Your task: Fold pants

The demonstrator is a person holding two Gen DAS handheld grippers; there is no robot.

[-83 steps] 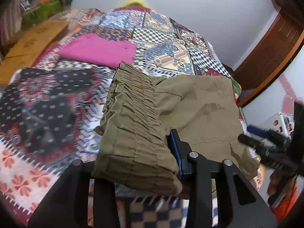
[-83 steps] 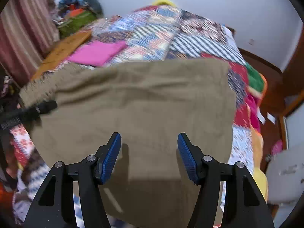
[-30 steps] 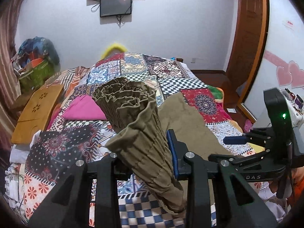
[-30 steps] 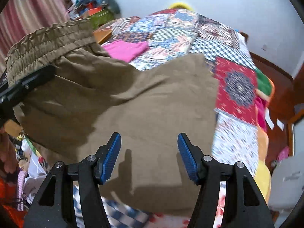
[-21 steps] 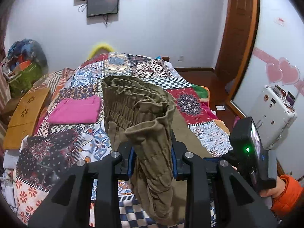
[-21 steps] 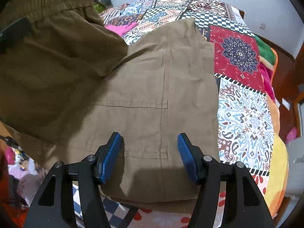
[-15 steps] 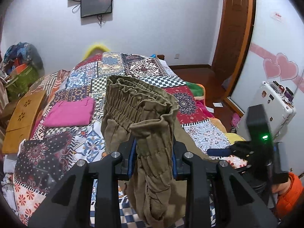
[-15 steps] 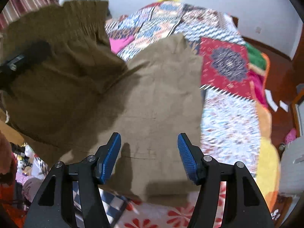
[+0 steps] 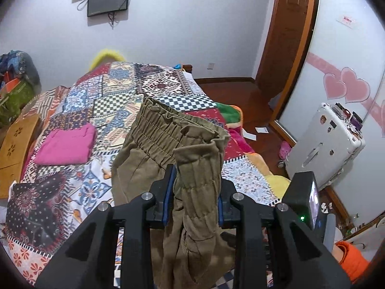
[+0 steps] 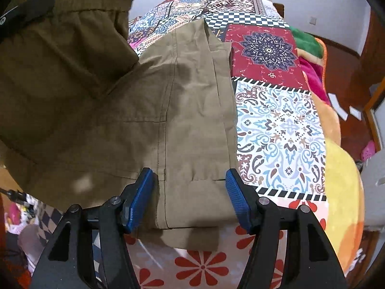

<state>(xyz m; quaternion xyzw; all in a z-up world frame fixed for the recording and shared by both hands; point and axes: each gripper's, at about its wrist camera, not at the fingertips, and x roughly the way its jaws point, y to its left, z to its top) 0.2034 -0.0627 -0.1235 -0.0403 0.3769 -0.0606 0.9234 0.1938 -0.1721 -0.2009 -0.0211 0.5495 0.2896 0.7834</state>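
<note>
Your left claw [image 9: 194, 193] is clamped on the bunched elastic waistband of the one pair of olive pants [image 9: 168, 149], lifting it at the centre of the frame so the fabric hangs down between the fingers. Your right claw [image 10: 190, 196] stands about half open with nothing pinched, its two blue pads [image 10: 237, 200] poised low in the frame over the pant leg end that lies flat on the bed [image 10: 279, 125]. Further out on the patchwork quilt you have one folded pink garment [image 9: 66, 145] at mid left, and one white suitcase [image 9: 323, 144] stands at the right.
</note>
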